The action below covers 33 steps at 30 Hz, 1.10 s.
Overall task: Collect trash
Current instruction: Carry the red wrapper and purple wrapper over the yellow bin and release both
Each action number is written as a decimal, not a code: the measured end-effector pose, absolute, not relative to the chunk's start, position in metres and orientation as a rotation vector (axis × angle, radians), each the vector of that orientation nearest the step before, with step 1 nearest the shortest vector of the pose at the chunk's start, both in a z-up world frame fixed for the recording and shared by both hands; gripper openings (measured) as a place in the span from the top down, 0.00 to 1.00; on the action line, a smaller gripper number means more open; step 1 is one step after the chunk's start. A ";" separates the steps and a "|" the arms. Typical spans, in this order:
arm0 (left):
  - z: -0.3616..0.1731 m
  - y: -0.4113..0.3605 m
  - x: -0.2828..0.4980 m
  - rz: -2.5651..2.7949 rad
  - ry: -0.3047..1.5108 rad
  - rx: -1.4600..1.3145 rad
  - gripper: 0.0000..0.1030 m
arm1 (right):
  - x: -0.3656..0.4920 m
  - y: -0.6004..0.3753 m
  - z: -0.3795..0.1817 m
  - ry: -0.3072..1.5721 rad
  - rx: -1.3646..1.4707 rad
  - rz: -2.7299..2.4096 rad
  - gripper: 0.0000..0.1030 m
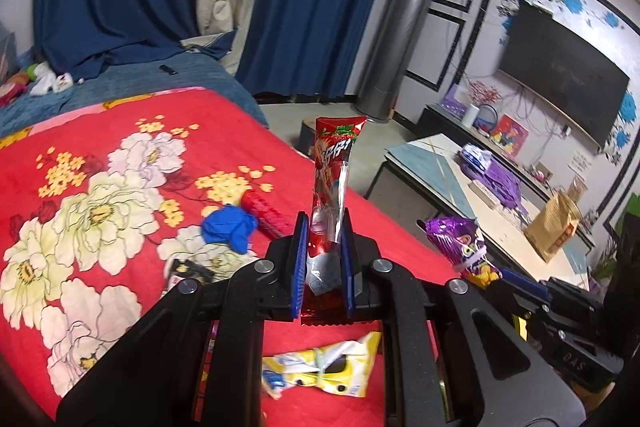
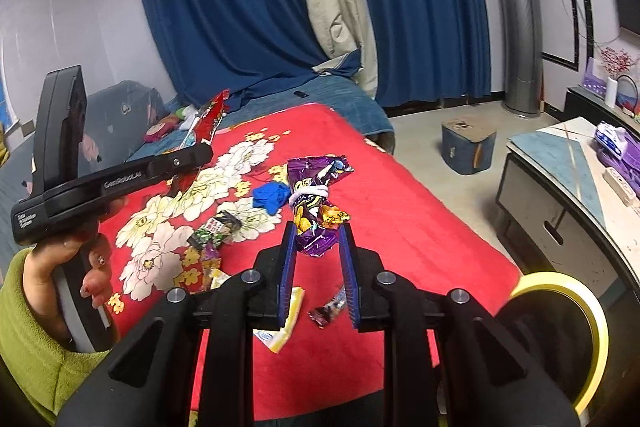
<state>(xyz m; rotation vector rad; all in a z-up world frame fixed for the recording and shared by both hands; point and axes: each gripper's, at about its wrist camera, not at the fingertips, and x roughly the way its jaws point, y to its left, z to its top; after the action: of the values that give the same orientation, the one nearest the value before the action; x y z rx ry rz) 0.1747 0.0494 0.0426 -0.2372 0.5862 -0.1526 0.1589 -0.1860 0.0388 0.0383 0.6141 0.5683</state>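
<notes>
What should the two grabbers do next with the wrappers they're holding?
Probably carry both to a bin, though none shows in either view. The left hand-held gripper is shut on the red wrapper, and the right hand-held gripper on the purple wrapper; both wrappers are lifted clear of the red blanket.

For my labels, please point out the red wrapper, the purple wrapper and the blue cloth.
red wrapper (image 1: 335,163), left wrist view, printed upper part.
purple wrapper (image 2: 314,187), right wrist view, middle.
blue cloth (image 1: 228,229), left wrist view, centre.

Wrappers (image 2: 280,323) on bedspread (image 2: 400,227), low table (image 2: 560,163) right of bed
</notes>
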 end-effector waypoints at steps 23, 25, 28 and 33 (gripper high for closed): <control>0.015 -0.079 0.165 -0.403 0.670 -0.053 0.91 | 0.153 -0.303 0.017 0.641 0.117 0.346 0.80; 0.010 -0.092 0.164 -0.426 0.681 -0.035 0.91 | 0.153 -0.317 0.013 0.653 0.138 0.316 0.80; 0.003 -0.108 0.164 -0.464 0.698 -0.020 0.91 | 0.153 -0.334 0.007 0.660 0.150 0.277 0.80; -0.013 -0.147 0.167 -0.537 0.742 0.023 0.90 | 0.150 -0.369 -0.007 0.687 0.188 0.204 0.80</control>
<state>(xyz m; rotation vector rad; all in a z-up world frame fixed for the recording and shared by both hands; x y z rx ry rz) 0.1669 -0.1473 -0.0127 0.0232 0.7418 -0.5371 0.1501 -0.3686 -0.0070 0.1878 0.6875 0.2037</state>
